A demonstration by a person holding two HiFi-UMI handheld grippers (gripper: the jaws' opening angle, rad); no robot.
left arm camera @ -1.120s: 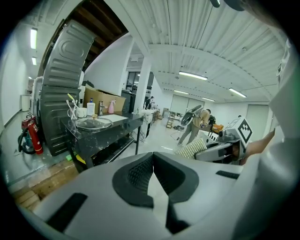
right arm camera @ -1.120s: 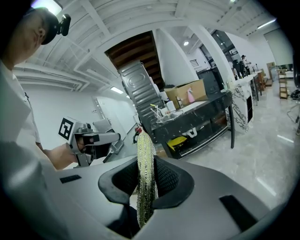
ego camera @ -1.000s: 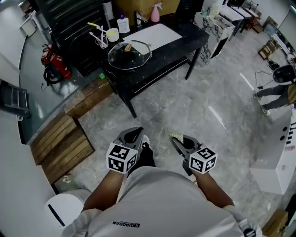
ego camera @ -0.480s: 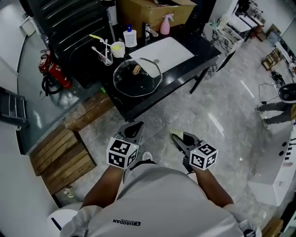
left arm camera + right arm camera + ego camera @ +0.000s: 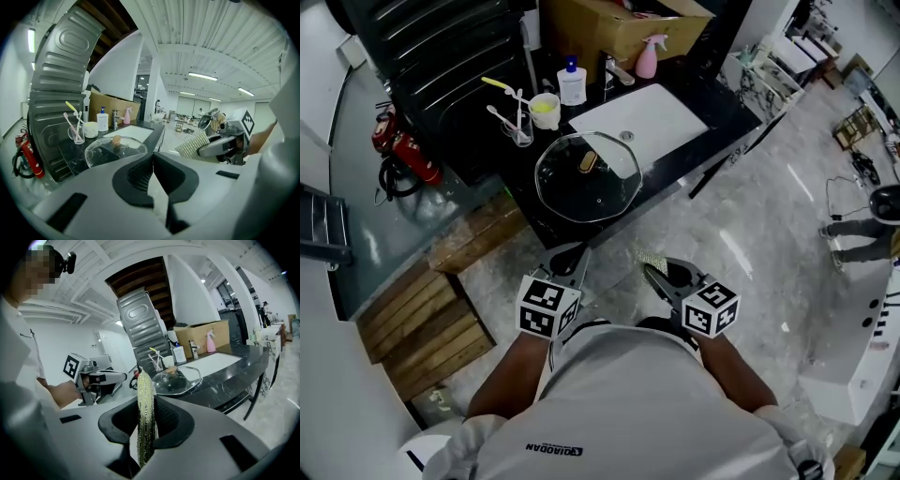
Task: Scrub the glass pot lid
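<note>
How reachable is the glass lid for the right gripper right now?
Likely yes, with a further reach: the right gripper, shut on the scrub pad, hangs short of the counter, and nothing stands between it and the glass lid near the front edge.

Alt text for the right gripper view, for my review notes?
The right tongs grip a glittery scouring pad upright, edge-on to the camera. Beyond it, a glass pot lid lies on a black counter, with the left tongs at picture left.
</note>
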